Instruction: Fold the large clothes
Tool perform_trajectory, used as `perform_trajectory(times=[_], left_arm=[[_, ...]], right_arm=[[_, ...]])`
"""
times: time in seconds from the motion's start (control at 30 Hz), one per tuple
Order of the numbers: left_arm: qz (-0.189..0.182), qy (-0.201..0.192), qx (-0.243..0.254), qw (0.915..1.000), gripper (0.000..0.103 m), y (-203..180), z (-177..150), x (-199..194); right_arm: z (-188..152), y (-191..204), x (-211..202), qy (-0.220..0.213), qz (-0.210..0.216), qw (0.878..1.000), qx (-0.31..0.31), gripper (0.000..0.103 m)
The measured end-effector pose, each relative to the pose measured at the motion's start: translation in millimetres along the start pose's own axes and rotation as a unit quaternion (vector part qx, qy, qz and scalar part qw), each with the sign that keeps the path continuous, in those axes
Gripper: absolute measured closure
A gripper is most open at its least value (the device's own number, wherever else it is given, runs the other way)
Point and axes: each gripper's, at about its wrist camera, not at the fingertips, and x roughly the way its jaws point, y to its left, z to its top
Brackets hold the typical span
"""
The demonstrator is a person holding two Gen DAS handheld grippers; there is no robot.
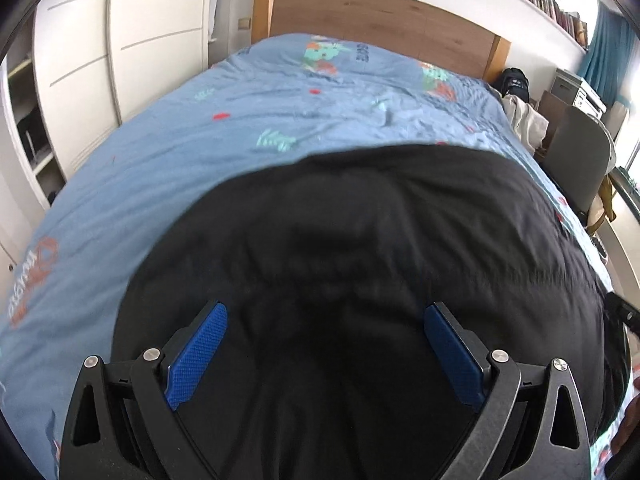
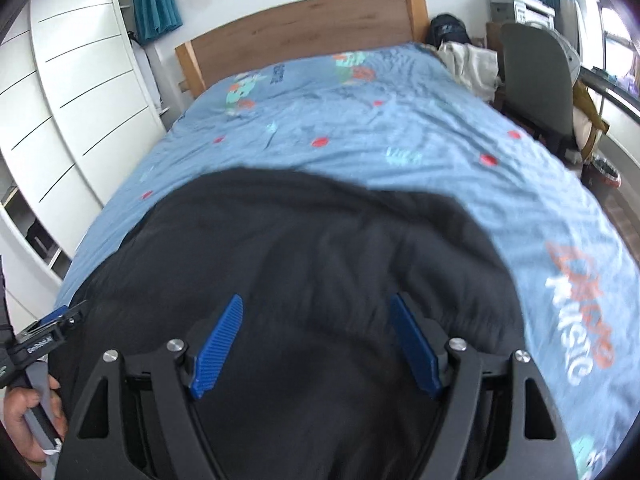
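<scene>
A large black garment (image 1: 360, 248) lies spread on the near part of a bed with a blue patterned cover (image 1: 180, 148). My left gripper (image 1: 326, 310) hangs above the garment, open, with nothing between its blue pads (image 1: 200, 356). In the right wrist view the same black garment (image 2: 304, 240) fills the near half of the bed cover (image 2: 400, 120). My right gripper (image 2: 316, 304) is open above it, its blue pads (image 2: 218, 344) wide apart and empty. The left gripper (image 2: 48, 332) and the hand holding it (image 2: 24, 420) show at that view's left edge.
A wooden headboard (image 1: 380, 16) stands at the far end. White wardrobe doors (image 1: 120, 48) run along the left. A grey chair (image 2: 536, 80), pale clothes (image 2: 468, 64) and a dark bag (image 2: 448, 28) crowd the bed's right side.
</scene>
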Motion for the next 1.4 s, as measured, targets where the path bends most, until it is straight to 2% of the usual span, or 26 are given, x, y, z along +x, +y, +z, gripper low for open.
perform_trajectory(times=[0.2,0.27,0.33,0.4,0.57,0.8,1.0,1.1,1.27,1.4], left_arm=[[0.015,0.023,-0.001,0.9996,0.005,14,-23,6],[0.025,0.026,0.004,0.9993,0.005,21,-28,5],[0.041,0.030,0.005,0.9987,0.005,25,-33,-1],[0.040,0.021,0.004,0.9990,0.005,25,-37,-11],[0.032,-0.012,0.013,0.9993,0.005,16,-51,-35],[0.014,-0.031,0.010,0.9994,0.005,21,-69,-40],[0.018,-0.026,0.024,0.9992,0.005,21,-78,-37],[0.018,-0.030,0.022,0.9991,0.005,21,-84,-47],[0.006,-0.052,0.019,0.9984,0.005,18,-92,-83],[0.001,-0.067,0.023,0.9975,0.005,17,-102,-116]], right_arm=[[-39,-23,6,0.032,-0.033,0.999,0.001,0.027],[-48,-41,3,0.039,-0.044,0.998,0.007,0.027],[-53,-54,-2,0.045,-0.072,0.996,0.007,0.027],[-55,-59,-11,0.042,-0.084,0.996,0.009,0.027],[-60,-45,-43,0.006,-0.057,0.998,0.008,0.027],[-74,-18,-46,-0.002,-0.020,0.999,-0.033,0.027],[-90,-44,-42,0.009,-0.025,1.000,0.011,0.027],[-92,-52,-49,0.010,-0.042,0.999,0.011,0.027],[-96,-56,-82,-0.007,-0.034,0.999,0.016,0.027],[-110,-51,-124,-0.023,-0.032,0.999,0.005,0.027]])
